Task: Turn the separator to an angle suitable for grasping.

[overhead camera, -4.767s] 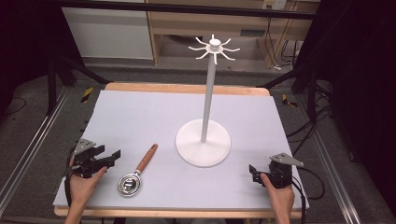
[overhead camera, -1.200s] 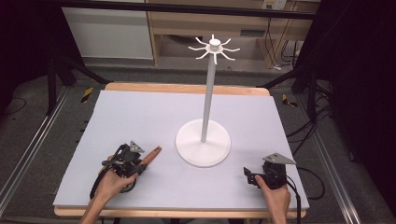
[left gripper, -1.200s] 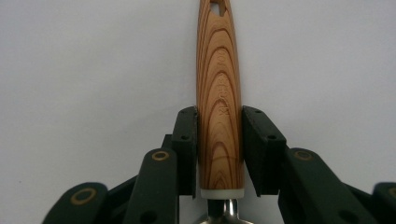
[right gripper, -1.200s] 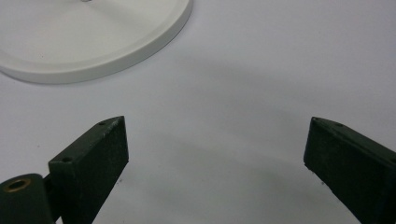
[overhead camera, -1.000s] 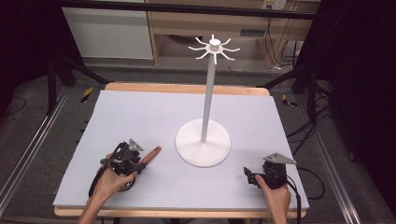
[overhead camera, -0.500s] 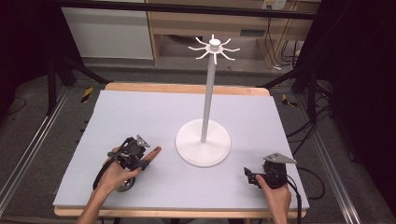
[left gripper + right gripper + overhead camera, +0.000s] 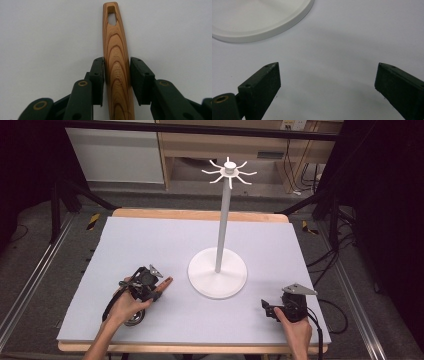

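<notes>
**Left gripper closed in on the wooden handle**

From the high view, the left gripper [image 7: 150,287] sat over the strainer at the near left of the bench [image 7: 150,240]. A few seconds before, it had rested far out by the left edge, well apart from the tool. By this moment it had come across and moved up along the handle. The tip of the wooden handle [image 7: 165,281] poked out past the gripper toward the white stand [image 7: 218,275]. The round metal end [image 7: 134,321] peeked out under the hand, near the front edge. The right gripper [image 7: 270,310] sat at the near right, just where it had been all along.

In the left gripper view, the wooden handle [image 7: 117,60] ran straight up between the two black jaws. The jaws were nearly closed. The left jaw touched the wood. The right jaw was just beside it, and I could not tell for sure if it pressed yet. The handle lay flat on the bench. A hanging hole showed at its far tip.

In the right gripper view, the right gripper [image 7: 327,77] stood wide open with nothing between its jaws. The rim of the white stand [image 7: 287,22] lay just beyond it.

I think the grab was almost done. Lifting the strainer and hooking its hole on the stand's top arms [image 7: 229,170] looked like the next job.
</notes>
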A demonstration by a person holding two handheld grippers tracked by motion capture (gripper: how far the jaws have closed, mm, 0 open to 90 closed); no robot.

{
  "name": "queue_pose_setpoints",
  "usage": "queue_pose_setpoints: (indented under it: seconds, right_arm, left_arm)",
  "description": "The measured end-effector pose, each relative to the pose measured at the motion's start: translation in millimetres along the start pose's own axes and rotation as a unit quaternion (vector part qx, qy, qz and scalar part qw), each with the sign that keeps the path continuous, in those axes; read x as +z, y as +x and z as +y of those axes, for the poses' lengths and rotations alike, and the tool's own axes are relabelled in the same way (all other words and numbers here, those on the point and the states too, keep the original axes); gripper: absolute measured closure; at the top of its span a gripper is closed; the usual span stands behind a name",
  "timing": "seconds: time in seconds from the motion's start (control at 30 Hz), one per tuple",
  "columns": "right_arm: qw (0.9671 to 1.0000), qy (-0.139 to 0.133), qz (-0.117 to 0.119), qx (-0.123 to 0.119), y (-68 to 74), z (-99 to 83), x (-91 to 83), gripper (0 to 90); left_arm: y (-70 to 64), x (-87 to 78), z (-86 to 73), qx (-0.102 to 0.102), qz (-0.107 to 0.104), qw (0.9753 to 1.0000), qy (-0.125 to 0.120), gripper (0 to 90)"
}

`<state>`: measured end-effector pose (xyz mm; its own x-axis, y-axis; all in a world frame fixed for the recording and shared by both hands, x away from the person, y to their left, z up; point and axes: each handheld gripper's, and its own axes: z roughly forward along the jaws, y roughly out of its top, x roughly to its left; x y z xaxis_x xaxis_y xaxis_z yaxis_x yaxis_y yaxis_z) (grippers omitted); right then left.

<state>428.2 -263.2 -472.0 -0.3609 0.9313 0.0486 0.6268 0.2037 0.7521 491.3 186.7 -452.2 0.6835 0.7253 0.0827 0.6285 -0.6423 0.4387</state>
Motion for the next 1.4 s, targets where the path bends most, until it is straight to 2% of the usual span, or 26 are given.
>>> queue_pose_setpoints:
  seconds: [0.7, 0.8, 1.0, 1.27, 1.4]
  right_arm:
    - [1.0, 0.006, 0.003, -0.003, -0.6, 0.0, 2.2, 7.0]
    - [0.9999, 0.008, 0.004, 0.007, -0.3, -0.2, 1.6, 7.0]
    - [0.9999, 0.007, 0.005, 0.005, -2.0, -0.4, 0.8, 7.0]
    - [1.0, 0.008, 0.004, 0.003, -1.9, -0.5, 1.2, 7.0]
    - [1.0, 0.007, 0.006, 0.001, -2.2, -0.9, 0.8, 7.0]
  left_arm:
    - [1.7, 1.5, 6.7, -0.017, -0.008, 0.9994, 0.027, 67.2]
    - [4.0, 1.3, 6.5, -0.02, -0.015, 0.9993, 0.027, 67.2]
    - [3.7, -1.0, 4.3, -0.02, -0.015, 0.9996, 0.014, 67.2]
    - [5.0, -22.4, -1.8, -0.025, -0.021, 0.9992, -0.022, 67.4]
    - [5.3, -27.3, -3.3, -0.025, -0.02, 0.999, -0.032, 67.4]
